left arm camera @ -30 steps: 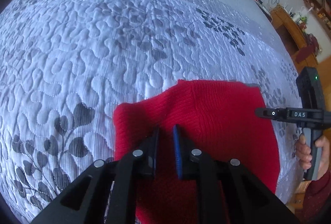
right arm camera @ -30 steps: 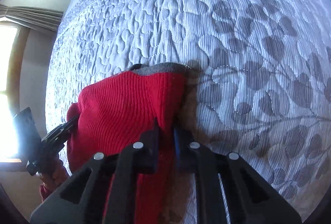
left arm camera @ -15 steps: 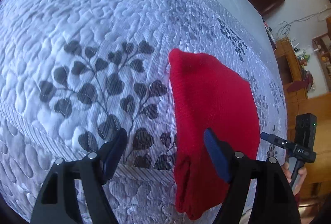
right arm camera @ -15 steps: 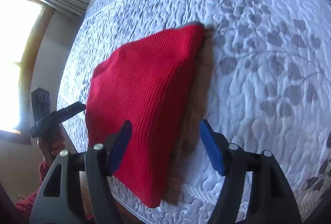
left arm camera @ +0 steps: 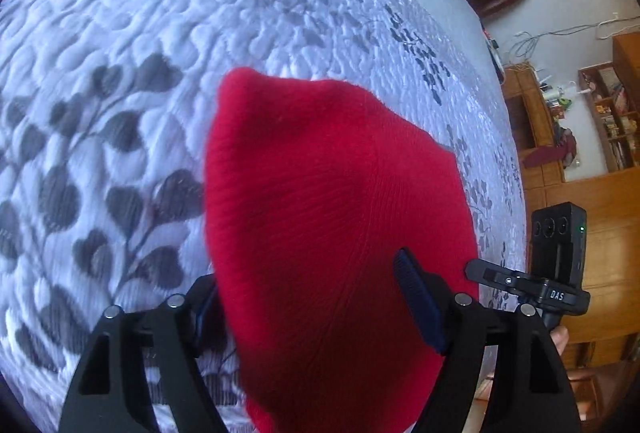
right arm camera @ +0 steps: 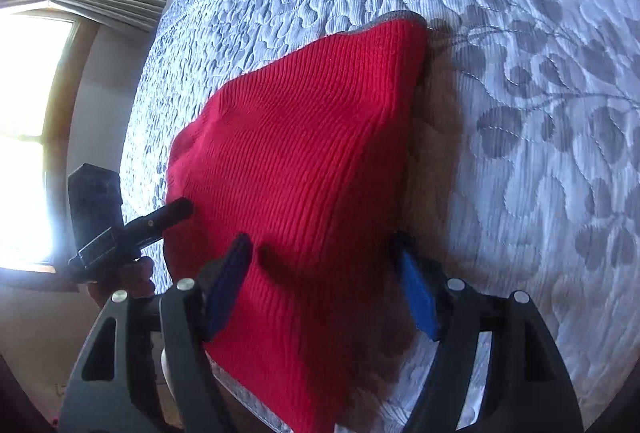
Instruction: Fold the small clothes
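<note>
A red knit garment (left arm camera: 332, 225) lies folded on the quilted bed, near its edge; it also shows in the right wrist view (right arm camera: 304, 169), with a grey edge at its far corner. My left gripper (left arm camera: 312, 297) is open, its blue pads spread over the near part of the garment. My right gripper (right arm camera: 324, 289) is open too, its jaws wide above the garment's near end. Neither holds anything. The right gripper appears at the right in the left wrist view (left arm camera: 532, 285); the left gripper appears at the left in the right wrist view (right arm camera: 132, 229).
The bed's white quilt with grey leaf print (left arm camera: 120, 153) fills both views. Wooden shelves and cabinets (left arm camera: 592, 121) stand beyond the bed's right side. A bright window with a curtain (right arm camera: 36, 113) is at the left in the right wrist view.
Both grippers were shut on the garment a second ago, then let go and opened. Both have since moved in closer over the garment.
</note>
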{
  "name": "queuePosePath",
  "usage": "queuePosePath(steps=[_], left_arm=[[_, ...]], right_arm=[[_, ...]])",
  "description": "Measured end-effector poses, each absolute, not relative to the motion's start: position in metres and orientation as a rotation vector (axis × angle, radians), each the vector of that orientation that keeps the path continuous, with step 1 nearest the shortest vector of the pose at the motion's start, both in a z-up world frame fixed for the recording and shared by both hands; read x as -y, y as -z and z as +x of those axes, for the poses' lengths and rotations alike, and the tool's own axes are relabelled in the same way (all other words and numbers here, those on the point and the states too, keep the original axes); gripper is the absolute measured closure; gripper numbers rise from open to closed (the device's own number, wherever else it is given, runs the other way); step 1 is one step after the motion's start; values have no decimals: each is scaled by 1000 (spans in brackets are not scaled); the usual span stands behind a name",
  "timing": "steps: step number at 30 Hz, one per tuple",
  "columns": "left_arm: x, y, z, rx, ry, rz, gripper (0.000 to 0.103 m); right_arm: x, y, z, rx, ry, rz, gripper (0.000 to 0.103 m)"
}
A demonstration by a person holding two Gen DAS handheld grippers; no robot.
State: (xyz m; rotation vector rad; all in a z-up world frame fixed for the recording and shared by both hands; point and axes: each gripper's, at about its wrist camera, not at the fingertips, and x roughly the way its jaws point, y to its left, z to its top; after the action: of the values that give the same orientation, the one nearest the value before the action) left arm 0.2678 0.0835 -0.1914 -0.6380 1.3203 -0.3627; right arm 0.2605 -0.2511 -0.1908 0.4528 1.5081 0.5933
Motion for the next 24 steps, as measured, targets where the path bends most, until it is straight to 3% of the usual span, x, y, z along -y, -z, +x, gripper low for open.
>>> queuePosePath(steps=[6,8,10,12,15,24], left_arm=[[-80,197,274,-1325,432,-679,24],[-72,196,274,-1347,452,-664,37],[-70,197,275,-1354,439,-671,60],[-71,197,274,-1352,431,-719,66],[-63,188,270,-1337,414,-697,68],[10,138,253,-1322,477,-544,70]], right_arm=[[247,205,264,-1533,-632,493,28],[244,206,262,-1524,-636,478,29],[246,202,258,-1511,-625,444,43],[249,200,257,-1497,-637,463,56],[256,191,252,-1473,-644,466,61],[303,150,222,-1434,-623,437,64]])
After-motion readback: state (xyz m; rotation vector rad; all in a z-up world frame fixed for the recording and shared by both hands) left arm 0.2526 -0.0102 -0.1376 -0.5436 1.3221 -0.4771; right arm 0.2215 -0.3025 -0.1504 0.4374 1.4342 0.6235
